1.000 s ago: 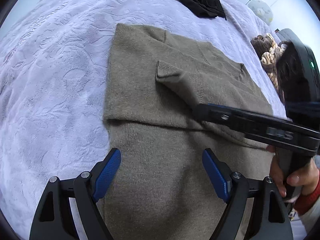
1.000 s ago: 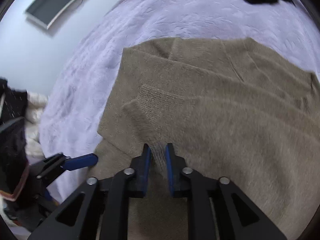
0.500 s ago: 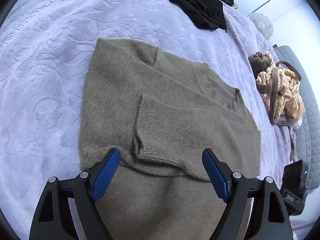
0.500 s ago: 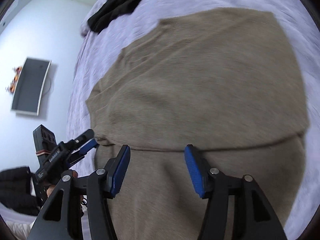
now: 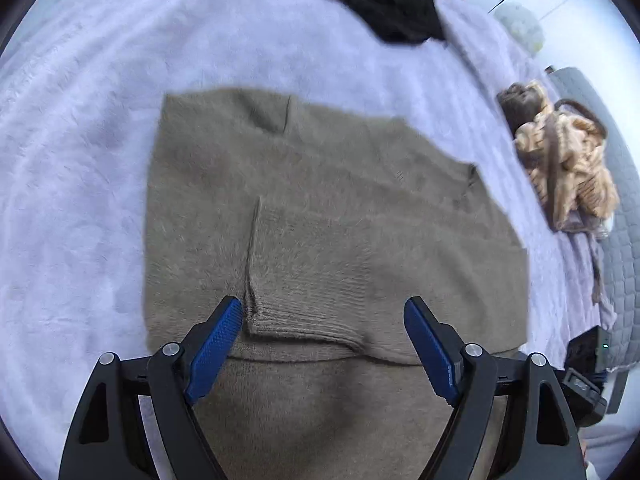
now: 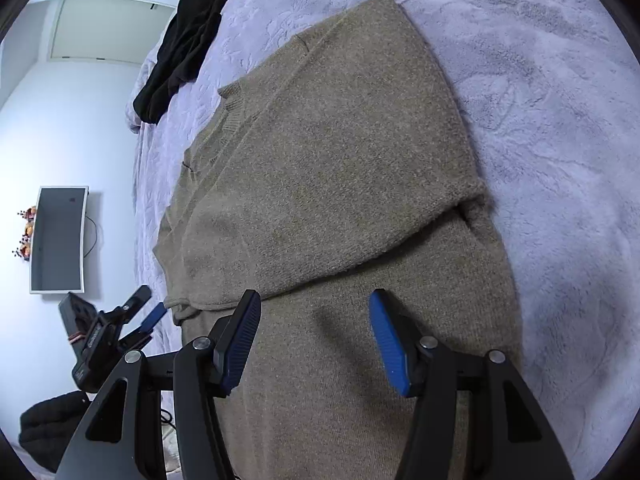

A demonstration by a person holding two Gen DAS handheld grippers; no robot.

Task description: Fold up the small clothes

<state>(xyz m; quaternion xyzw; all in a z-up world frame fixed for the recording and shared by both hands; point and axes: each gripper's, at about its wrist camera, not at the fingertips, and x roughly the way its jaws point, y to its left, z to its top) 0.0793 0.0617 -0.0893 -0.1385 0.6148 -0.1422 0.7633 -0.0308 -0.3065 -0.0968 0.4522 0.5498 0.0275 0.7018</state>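
While both grippers hover with nothing held, the contents run as follows. Bedspread (image 5: 100,160): pale lilac, embossed texture, covering the whole bed. Sweater (image 5: 340,220): taupe knit, lying flat on the bedspread near its middle, both sleeves folded in across the body; the ribbed cuff (image 5: 304,320) of the upper sleeve lies just ahead of the left gripper. Black garment (image 5: 380,4): crumpled at the far edge of the bed, well apart from the sweater. Chunky knit item (image 5: 568,168): cream and brown, bunched at the bed's right side in the left wrist view. Monitor (image 6: 60,240): wall-mounted, seen in the right wrist view beyond the bed. Left gripper (image 5: 322,344): jaws wide apart and closing slightly, blue pads clear of the fabric, sweater beneath them but not pinched. Right gripper (image 6: 314,340): jaws parted about halfway, poised over the sweater's lower body, gripping nothing.
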